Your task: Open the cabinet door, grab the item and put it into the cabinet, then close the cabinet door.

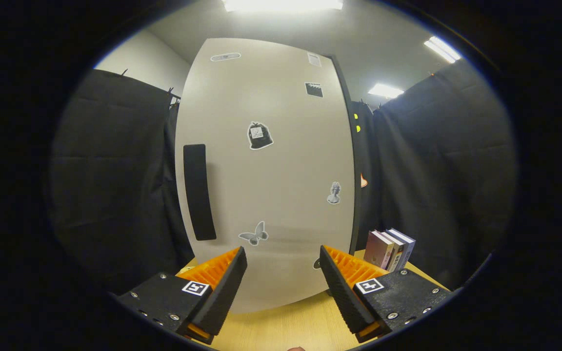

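My fingers are spread wide, holding nothing, just before the shut cabinet door with picture stickers; books stand right of it on the counter

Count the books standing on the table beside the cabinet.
3 books, upright in a tight row on the table, right of the closed cabinet door, beyond the open gripper. More may hide behind.

Bright ceiling lights glare overhead; sharp focus, edges fisheye-bent.
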`<state>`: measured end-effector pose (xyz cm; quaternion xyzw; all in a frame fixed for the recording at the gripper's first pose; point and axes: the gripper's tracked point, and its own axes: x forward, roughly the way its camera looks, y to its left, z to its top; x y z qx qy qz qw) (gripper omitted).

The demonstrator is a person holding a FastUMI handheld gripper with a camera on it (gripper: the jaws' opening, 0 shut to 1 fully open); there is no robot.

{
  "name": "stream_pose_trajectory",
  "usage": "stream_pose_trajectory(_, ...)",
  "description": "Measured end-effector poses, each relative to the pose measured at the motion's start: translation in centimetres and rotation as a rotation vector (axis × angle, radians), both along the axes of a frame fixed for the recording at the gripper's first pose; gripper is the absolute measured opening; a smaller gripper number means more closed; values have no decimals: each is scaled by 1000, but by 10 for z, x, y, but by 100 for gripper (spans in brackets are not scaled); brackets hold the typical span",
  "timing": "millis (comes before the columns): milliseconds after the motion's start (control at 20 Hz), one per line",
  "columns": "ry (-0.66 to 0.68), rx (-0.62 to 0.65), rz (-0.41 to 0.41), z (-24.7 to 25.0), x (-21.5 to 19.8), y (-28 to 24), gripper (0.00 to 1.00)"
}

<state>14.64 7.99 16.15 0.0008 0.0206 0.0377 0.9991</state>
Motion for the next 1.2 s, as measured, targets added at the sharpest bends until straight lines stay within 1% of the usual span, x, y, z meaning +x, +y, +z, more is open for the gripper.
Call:
stream_pose_trajectory(150,-31,23,-20,9,-25,-15,93)
stream_pose_trajectory(300,-55,11,-49,12,-53,-30,93)
stream_pose_trajectory(600,-64,27,-78,-1,-94,-50,93)
stream_pose_trajectory(750,-63,27,-85,-10,-108,-54,93)
stream_pose_trajectory(1200,-60,-17,-48,-33,-129,-42,93)
